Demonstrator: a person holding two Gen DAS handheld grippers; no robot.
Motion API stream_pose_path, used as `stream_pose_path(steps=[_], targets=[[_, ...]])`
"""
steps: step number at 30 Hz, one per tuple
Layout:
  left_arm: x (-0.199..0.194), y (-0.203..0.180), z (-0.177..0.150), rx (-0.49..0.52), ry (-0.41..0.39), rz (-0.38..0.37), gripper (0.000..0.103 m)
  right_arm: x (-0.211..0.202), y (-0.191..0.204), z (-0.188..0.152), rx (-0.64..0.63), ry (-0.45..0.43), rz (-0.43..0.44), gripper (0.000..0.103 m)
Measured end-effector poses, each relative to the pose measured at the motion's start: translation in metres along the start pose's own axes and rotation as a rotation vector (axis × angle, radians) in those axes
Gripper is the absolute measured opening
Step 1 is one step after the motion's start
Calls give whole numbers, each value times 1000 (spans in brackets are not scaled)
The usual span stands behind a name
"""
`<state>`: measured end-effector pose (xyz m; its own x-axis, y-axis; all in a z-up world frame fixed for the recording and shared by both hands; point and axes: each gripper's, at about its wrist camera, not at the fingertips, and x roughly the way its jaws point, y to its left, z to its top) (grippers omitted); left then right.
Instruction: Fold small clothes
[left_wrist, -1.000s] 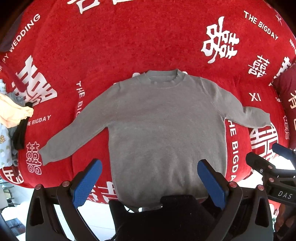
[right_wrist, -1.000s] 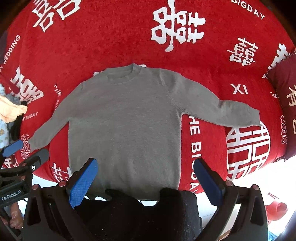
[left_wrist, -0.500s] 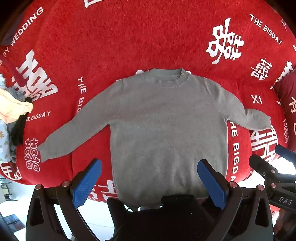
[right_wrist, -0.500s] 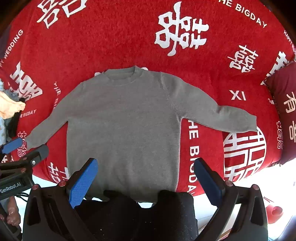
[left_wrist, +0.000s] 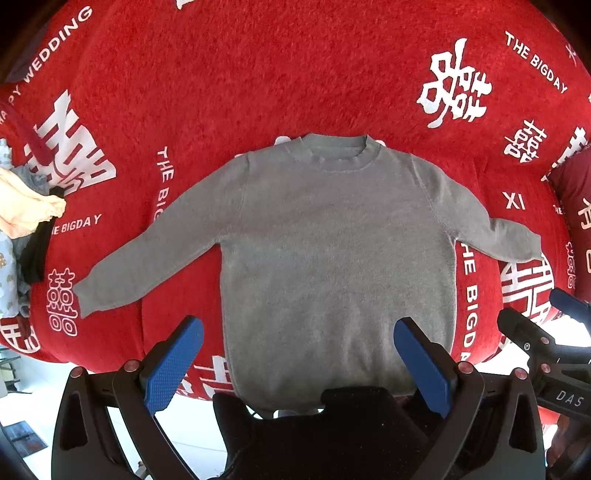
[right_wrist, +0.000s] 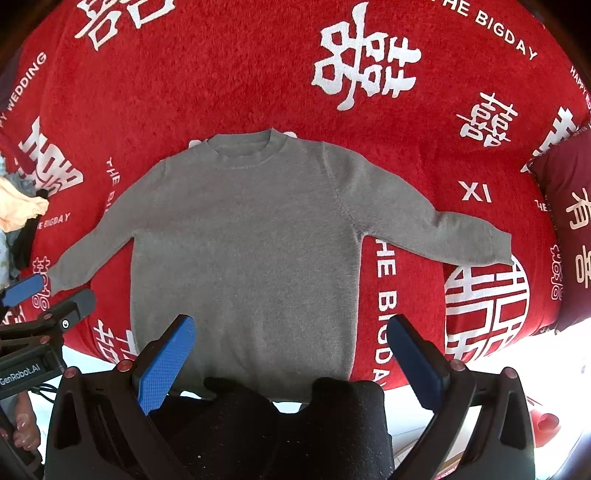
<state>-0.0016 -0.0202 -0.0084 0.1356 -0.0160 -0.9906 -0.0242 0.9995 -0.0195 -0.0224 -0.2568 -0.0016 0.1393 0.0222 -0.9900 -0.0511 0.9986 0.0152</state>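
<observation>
Nearest, left gripper (left_wrist: 299, 360) jaws wide, empty, above sweater hem. Right gripper (right_wrist: 291, 358) likewise wide, empty. Beyond, grey sweater (left_wrist: 332, 258) flat on red blanket (left_wrist: 258, 74), collar far, both sleeves spread outward. Clothes pile (left_wrist: 22, 236) at blanket's left edge. Dark red pillow (right_wrist: 569, 221) far right.

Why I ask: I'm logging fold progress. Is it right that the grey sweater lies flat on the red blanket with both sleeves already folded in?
Not quite. The grey sweater lies flat on the red blanket, but the left wrist view shows both sleeves spread outward, unfolded.
</observation>
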Motion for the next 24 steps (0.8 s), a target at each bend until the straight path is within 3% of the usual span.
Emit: stream_pose_path(steps=[24], targets=[[11, 10, -1, -31, 25, -8, 103, 5, 2, 10, -19, 4, -4, 103]])
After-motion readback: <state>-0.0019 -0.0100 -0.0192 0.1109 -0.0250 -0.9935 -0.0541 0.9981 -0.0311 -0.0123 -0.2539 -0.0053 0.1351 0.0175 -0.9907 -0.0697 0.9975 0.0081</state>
